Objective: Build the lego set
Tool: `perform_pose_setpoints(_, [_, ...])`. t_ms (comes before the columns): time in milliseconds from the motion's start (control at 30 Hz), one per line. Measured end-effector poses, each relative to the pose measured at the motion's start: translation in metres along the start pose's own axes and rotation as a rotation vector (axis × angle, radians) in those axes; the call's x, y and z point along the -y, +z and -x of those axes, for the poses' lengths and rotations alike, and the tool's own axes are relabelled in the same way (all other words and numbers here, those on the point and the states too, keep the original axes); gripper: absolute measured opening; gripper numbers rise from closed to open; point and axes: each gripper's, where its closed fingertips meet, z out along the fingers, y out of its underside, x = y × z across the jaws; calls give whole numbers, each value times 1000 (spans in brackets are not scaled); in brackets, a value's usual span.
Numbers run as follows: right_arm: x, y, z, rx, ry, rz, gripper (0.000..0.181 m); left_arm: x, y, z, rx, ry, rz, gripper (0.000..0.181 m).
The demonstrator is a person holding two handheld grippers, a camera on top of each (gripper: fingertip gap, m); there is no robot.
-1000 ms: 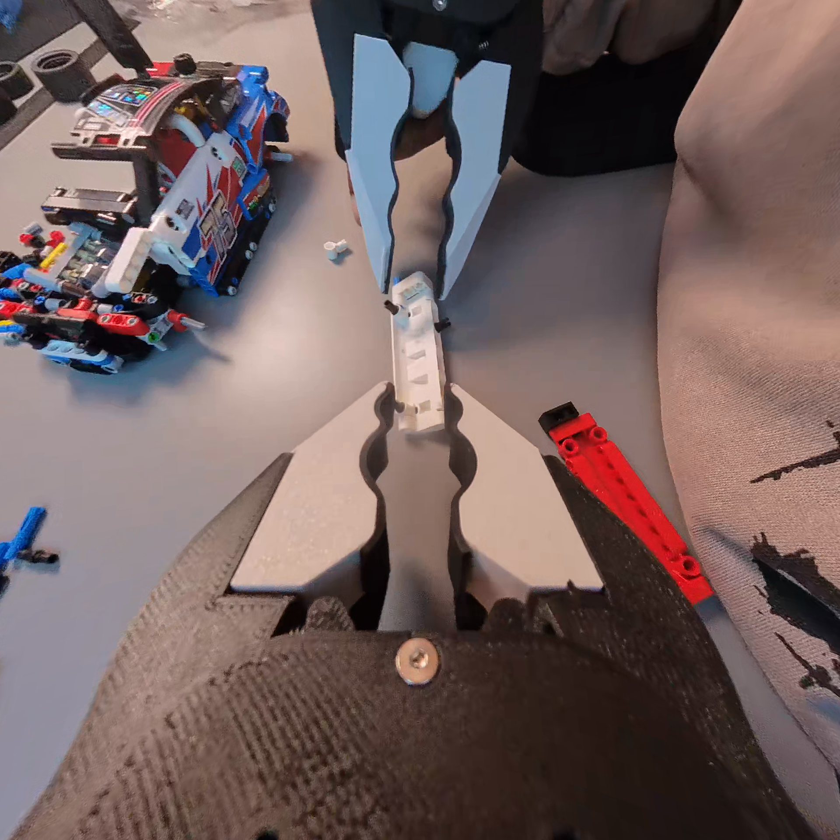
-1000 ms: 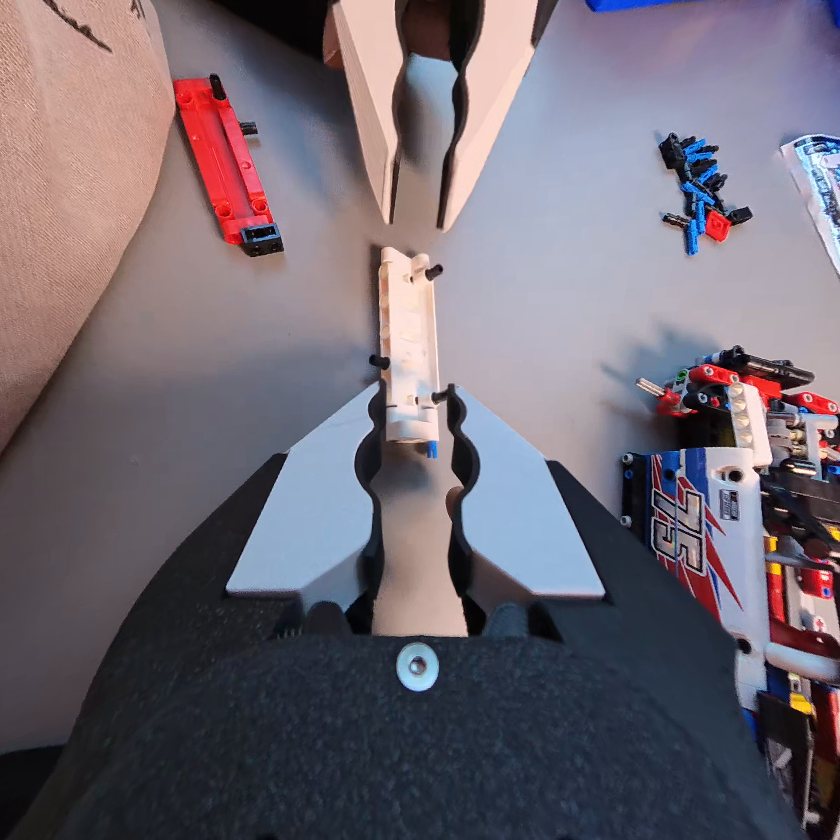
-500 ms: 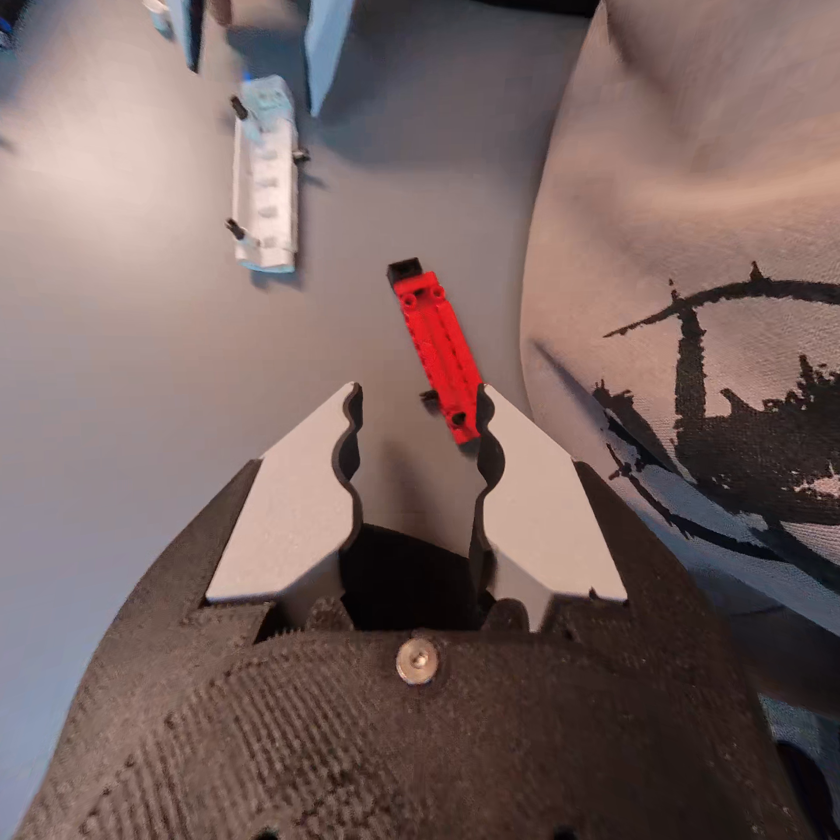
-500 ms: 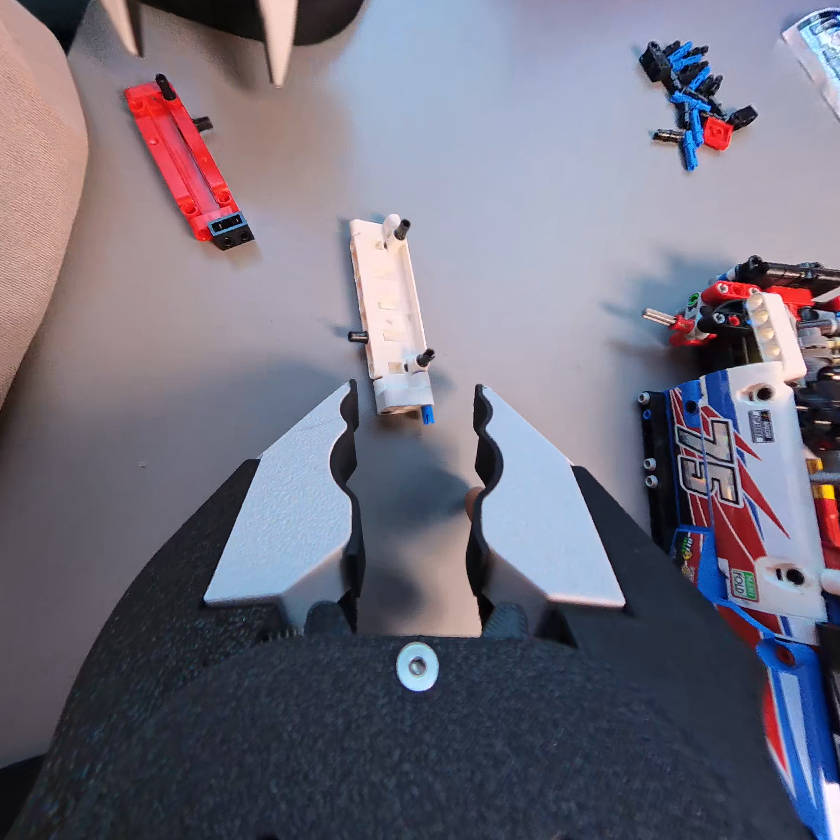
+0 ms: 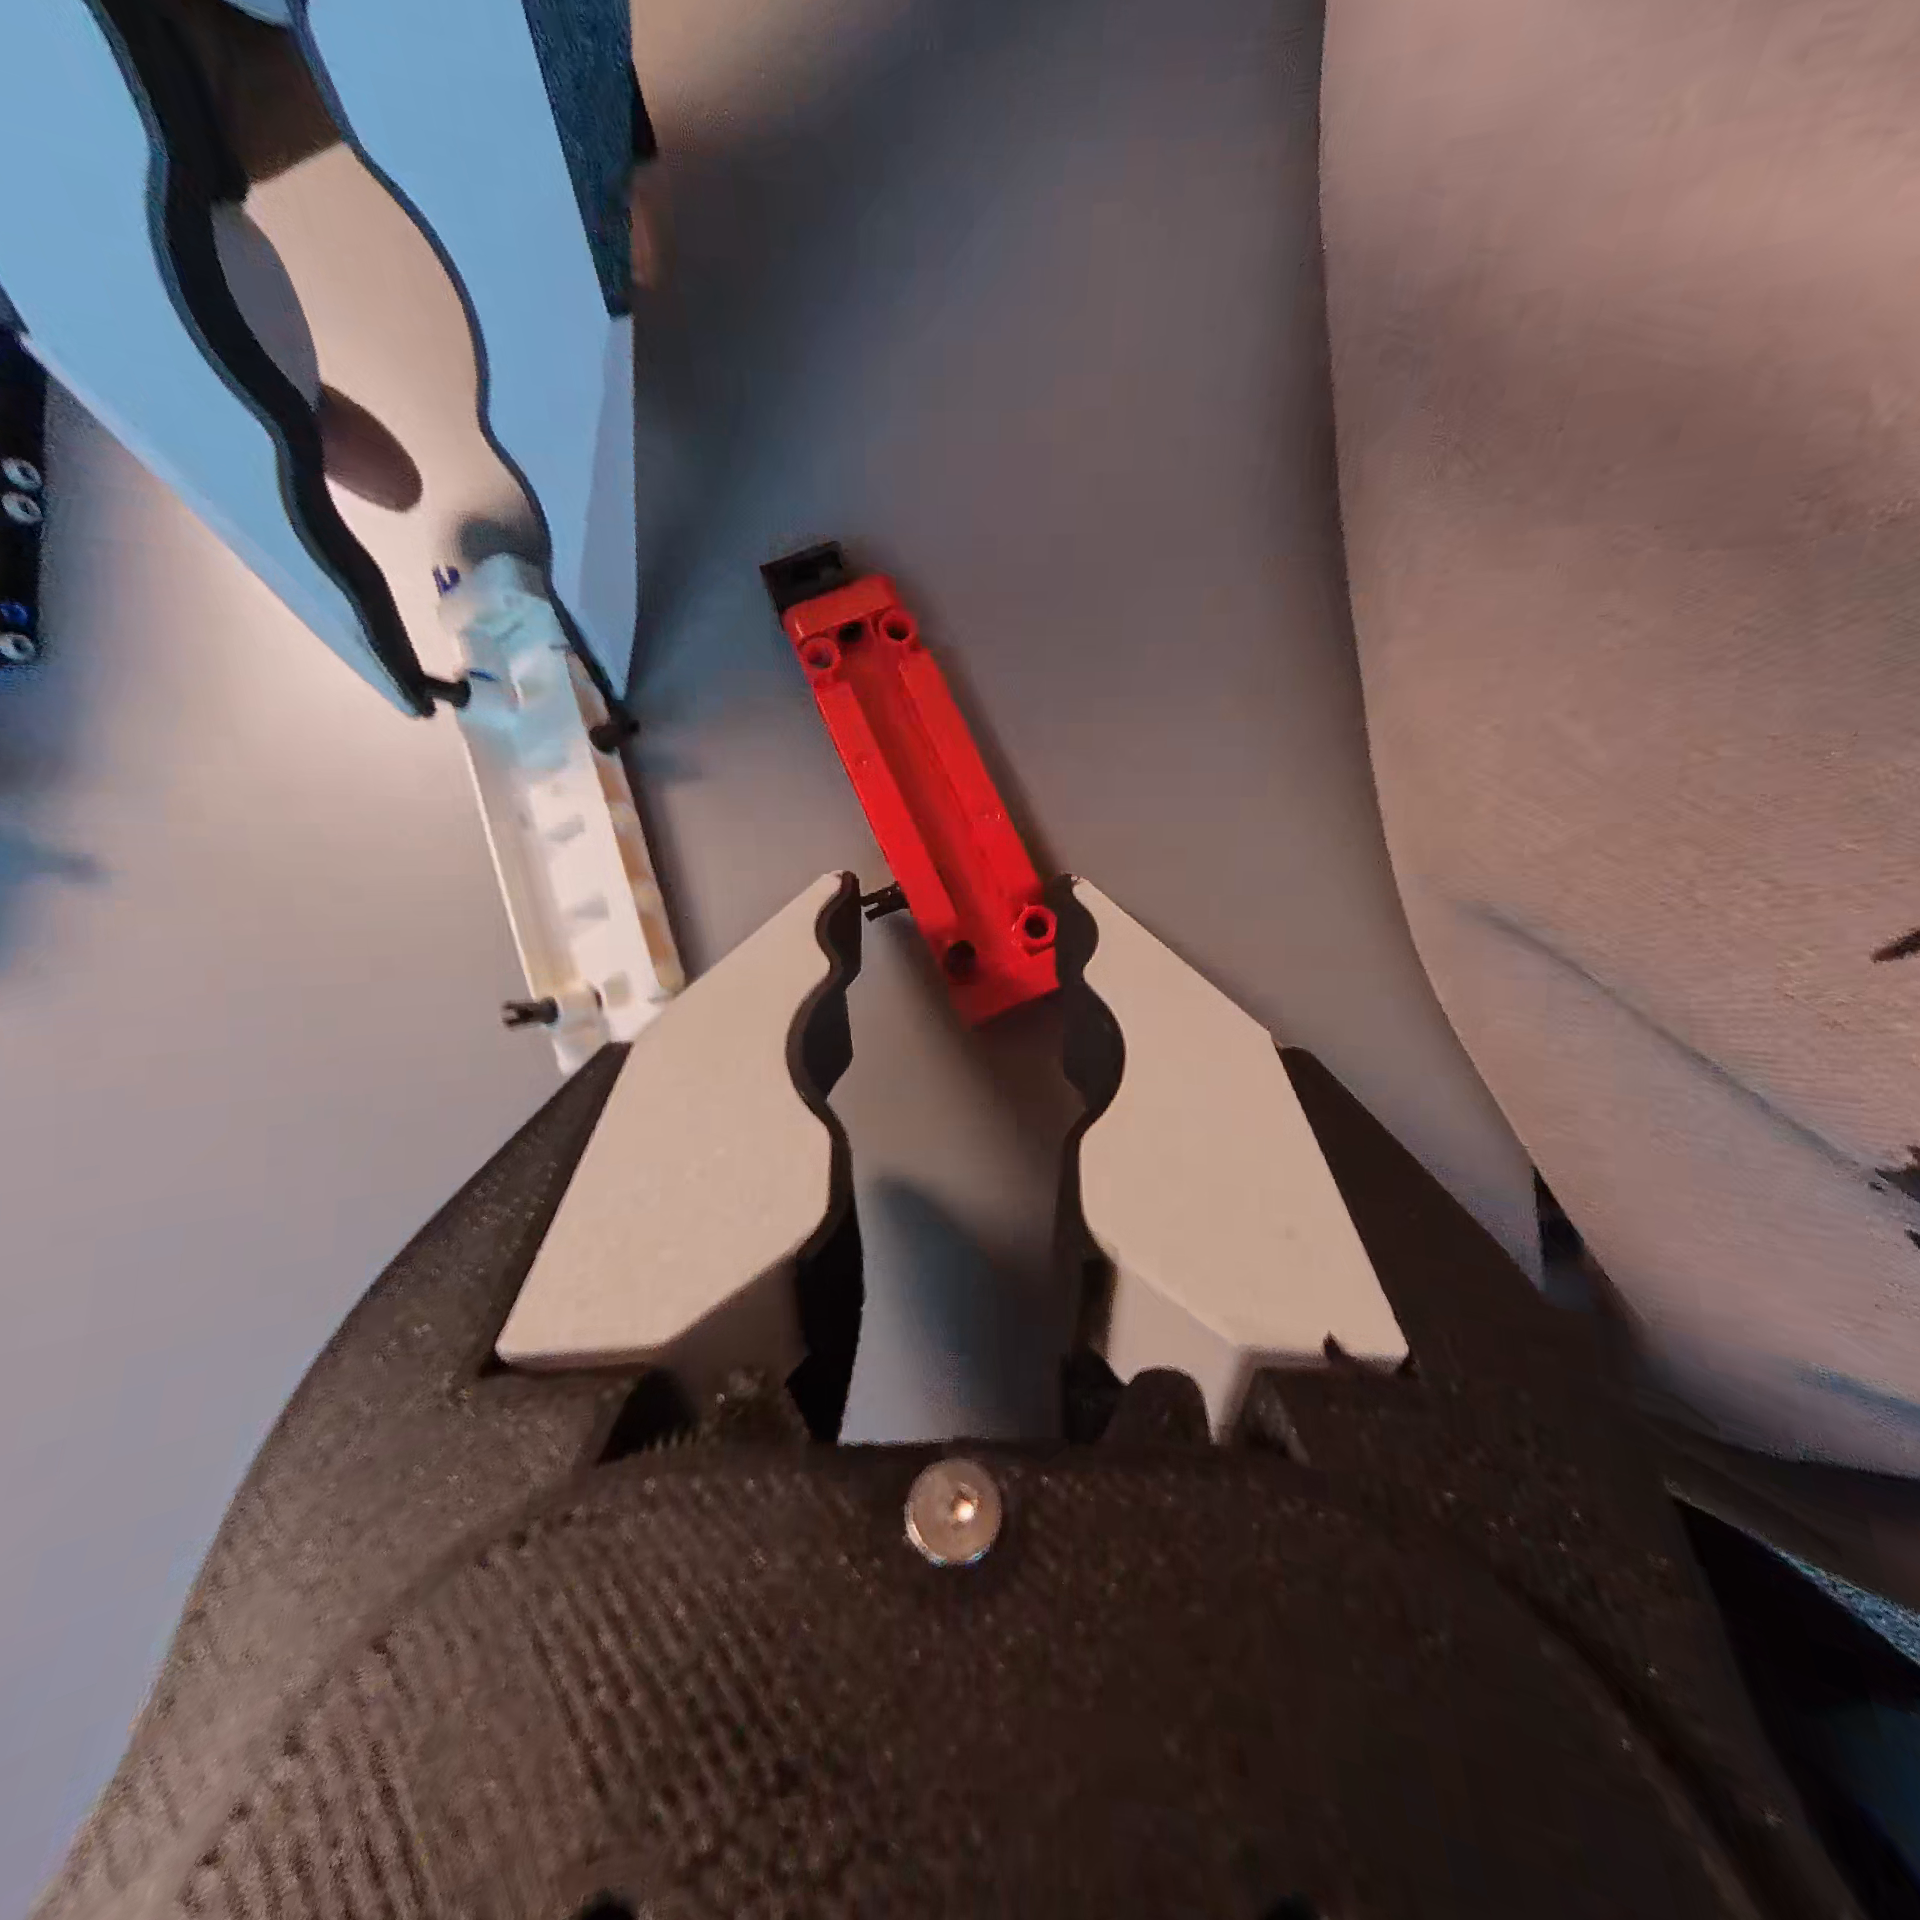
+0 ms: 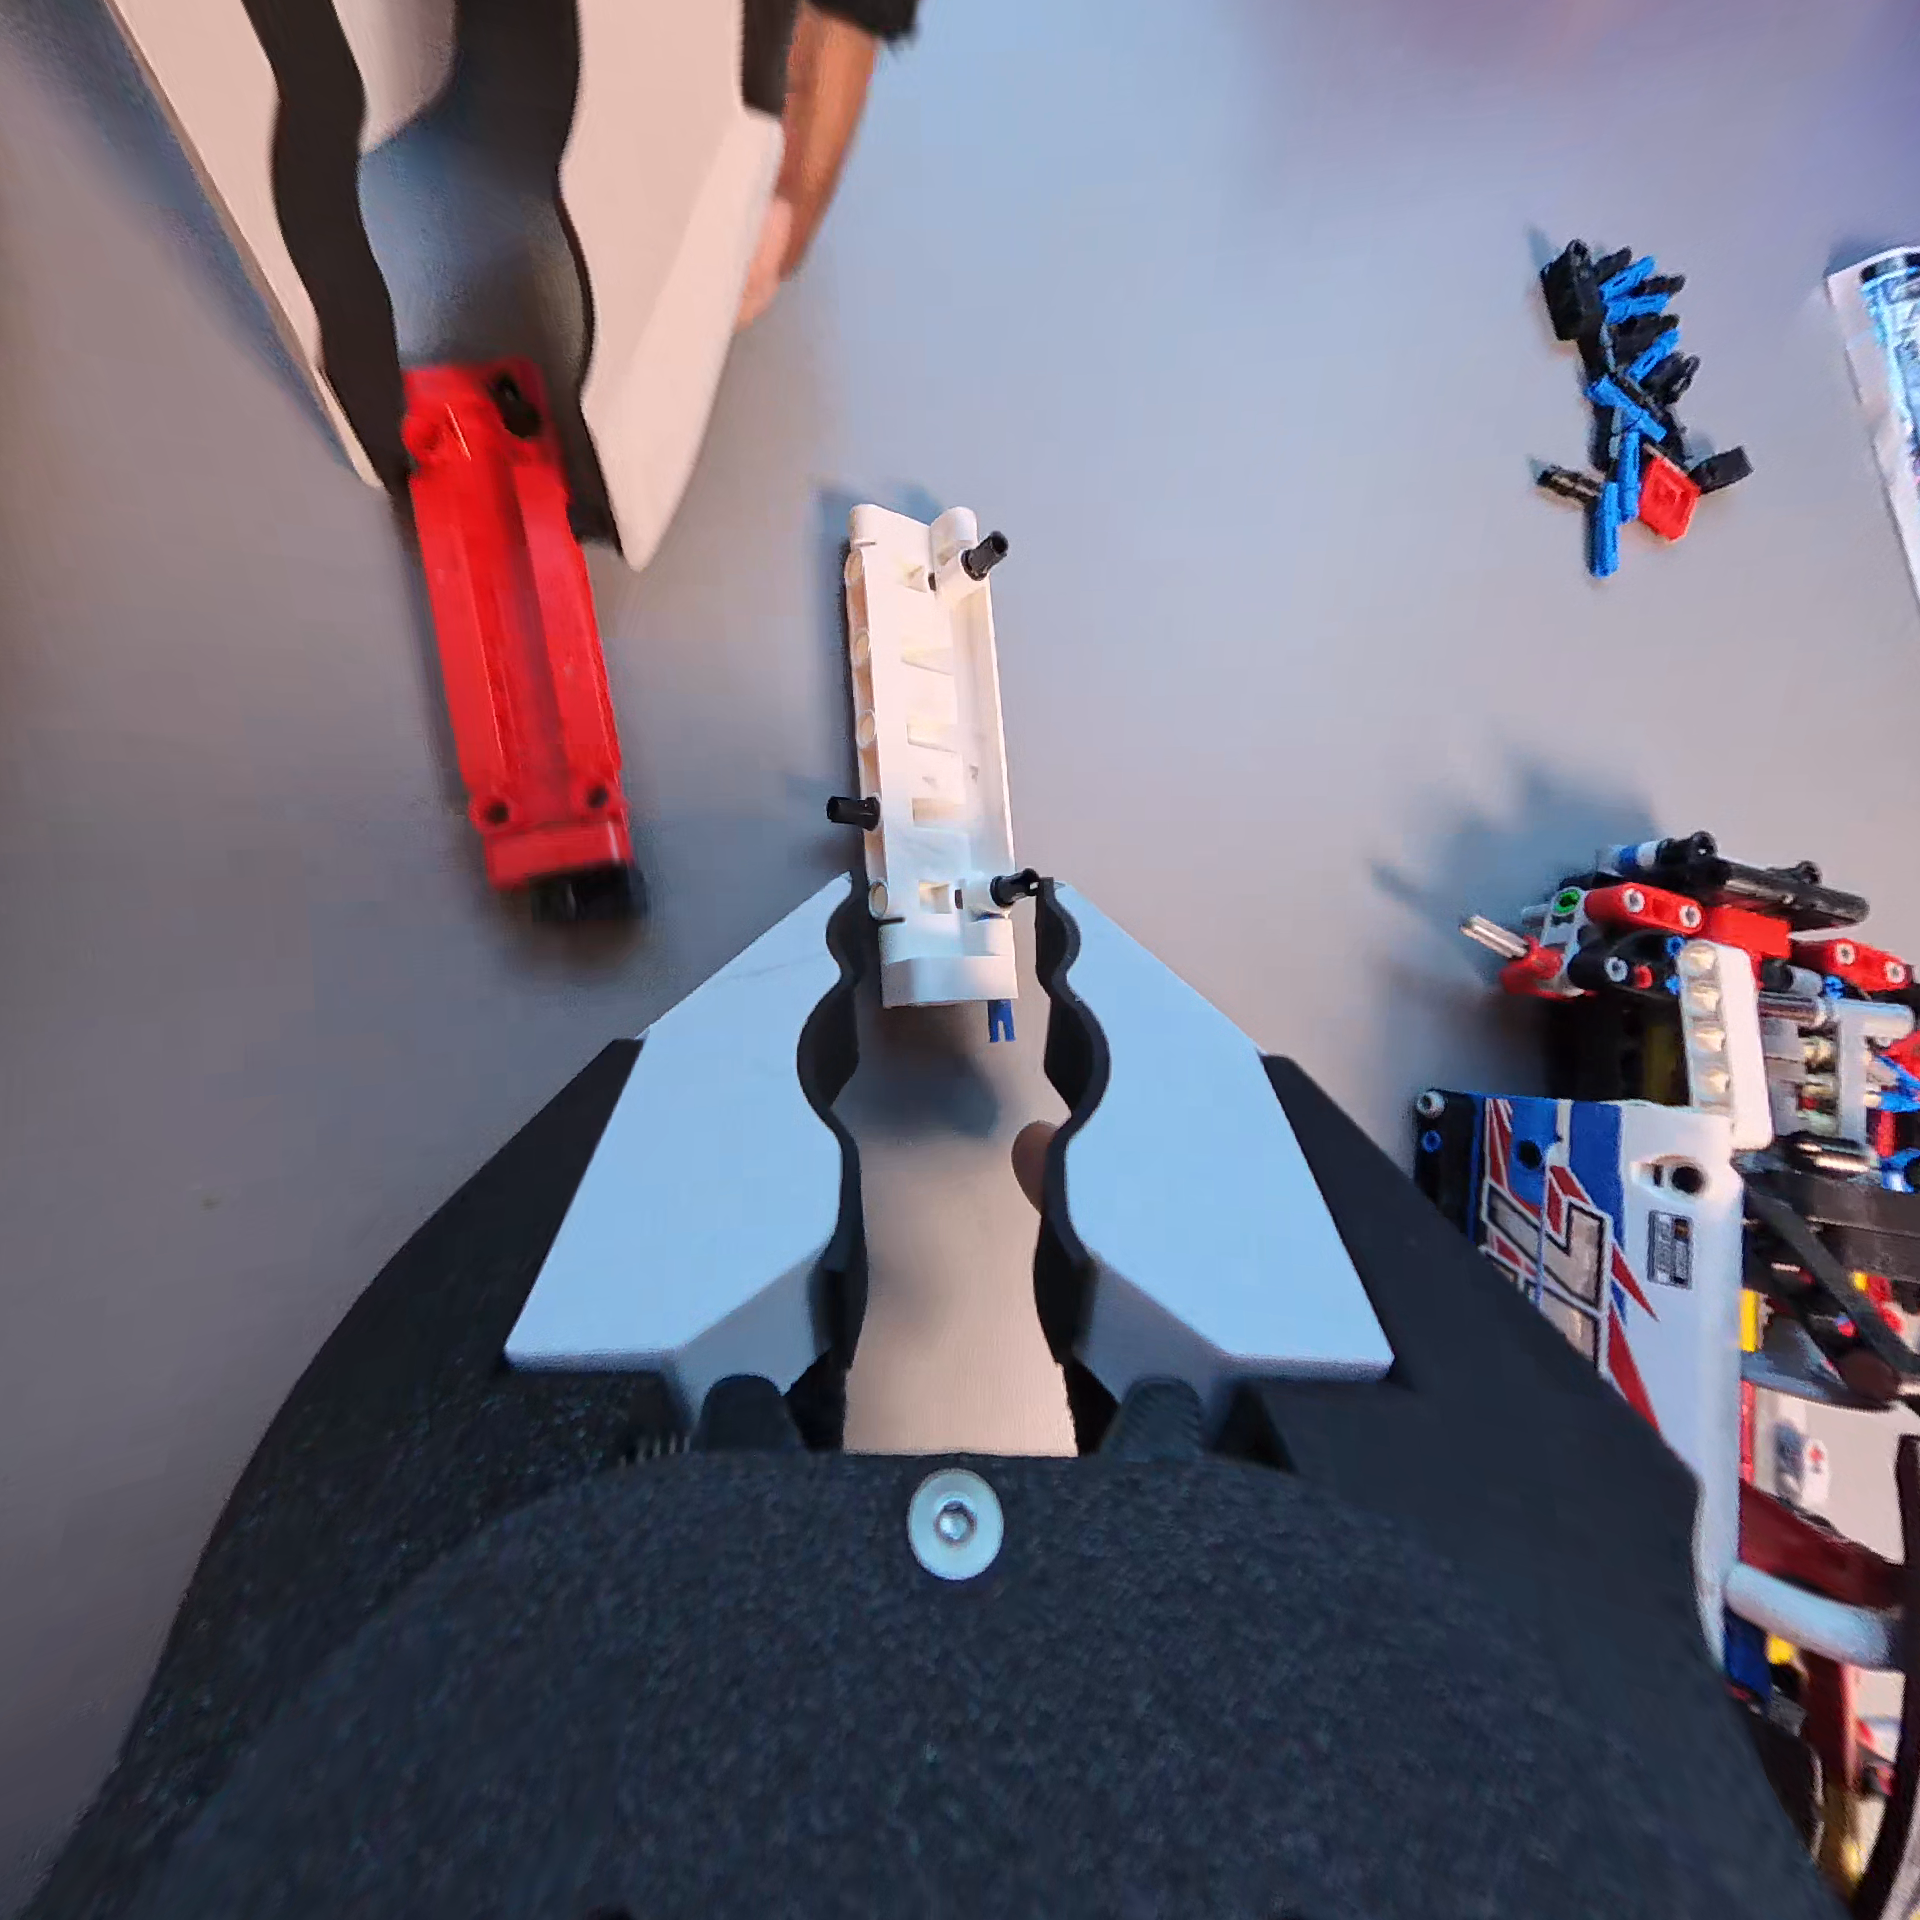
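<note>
The long red plastic lego panel [image 6: 514, 665] lies on the grey table [image 6: 1195, 436], just left of the long white plastic lego panel [image 6: 930, 748]. The part-built red, white and blue lego car [image 6: 1704, 1195] stands right, behind it a heap of small blue and black pins [image 6: 1631, 405].

plain grey table [image 6: 1247, 520], smooth (matte), softly lit

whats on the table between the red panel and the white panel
Nothing: in the right wrist view only bare grey table separates the red panel from the white panel; one black pin pokes from the white panel's side.
</note>
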Motion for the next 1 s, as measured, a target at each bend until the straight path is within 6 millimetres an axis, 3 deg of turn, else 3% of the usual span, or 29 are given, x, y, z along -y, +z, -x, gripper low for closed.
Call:
perform_pose_setpoints(33, [2, 1, -1, -13, -3, -4, 28, 5, 4, 5, -4, 21, 2, 36])
perform_pose_setpoints(167, [1, -1, -2, -42, 1, -9, 33, 14, 10, 25, 32, 73, 0, 37])
perform_pose_setpoints(300, [-3, -23, -9, -76, 72, -59, 39, 20, -8, 38, 50, -27, -122, 44])
perform_pose_setpoints(400, [3, -42, 11, 11, 99, -122, 34, 7, -24, 69, 123, -192, -174, 42])
perform_pose_setpoints(533, [-6, -30, 42, 96, 81, -23, 33, -16, -19, 100, 72, -393, -138, 40])
perform_pose_setpoints(667, [-4, -17, 46, 88, 26, 17, 34, -6, 0, 101, -62, -353, -60, 36])
perform_pose_setpoints(767, [-7, -15, 38, 74, -47, 44, 21, 2, 11, 93, -139, -275, 26, 28])
perform_pose_setpoints(900, [-26, -28, 16, 45, -57, 141, 31, 5, 15, 90, -116, -276, 105, 21])
perform_pose_setpoints(1000, [-23, -42, 9, 12, 49, 79, 31, 5, 14, 83, -84, -307, 108, 24])
